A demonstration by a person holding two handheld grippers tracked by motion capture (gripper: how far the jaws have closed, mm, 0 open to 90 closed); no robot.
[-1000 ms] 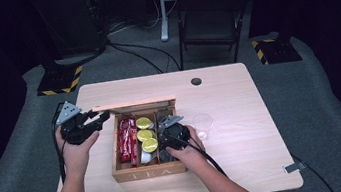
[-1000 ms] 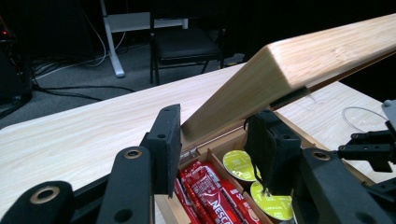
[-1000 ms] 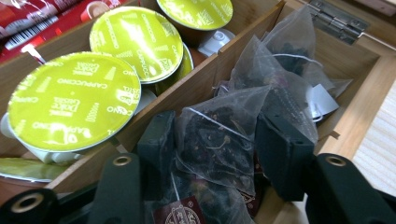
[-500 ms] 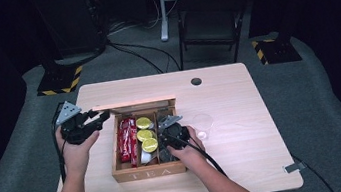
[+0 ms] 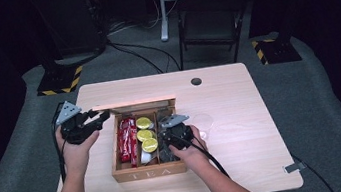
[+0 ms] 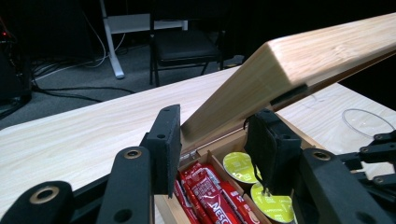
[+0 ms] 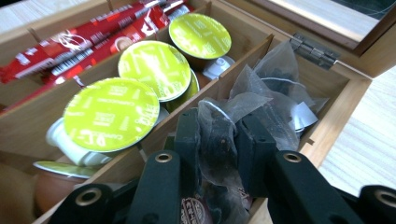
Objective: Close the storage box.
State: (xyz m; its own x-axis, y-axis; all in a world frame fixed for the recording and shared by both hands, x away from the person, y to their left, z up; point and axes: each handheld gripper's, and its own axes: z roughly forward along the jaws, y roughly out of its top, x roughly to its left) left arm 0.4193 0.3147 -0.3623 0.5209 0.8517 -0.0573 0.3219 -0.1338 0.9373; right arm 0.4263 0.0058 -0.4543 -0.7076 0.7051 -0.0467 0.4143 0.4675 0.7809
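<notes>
The right gripper [image 7: 218,140], jaws just closing, pinches a tea bag [image 7: 215,135] in the box's [image 5: 149,171] right compartment, directly beneath it, while the left gripper [image 6: 212,144] clamps the raised lid [image 6: 299,60].

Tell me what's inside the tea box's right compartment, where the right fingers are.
Mesh tea bags with dark contents fill it; the right gripper has just closed on one tea bag. What lies beneath the pile, and the compartment floor, is covered.

Left gripper [image 5: 92,122] fingers clamped; right gripper [image 5: 174,138] fingers just closing, pinching.
</notes>
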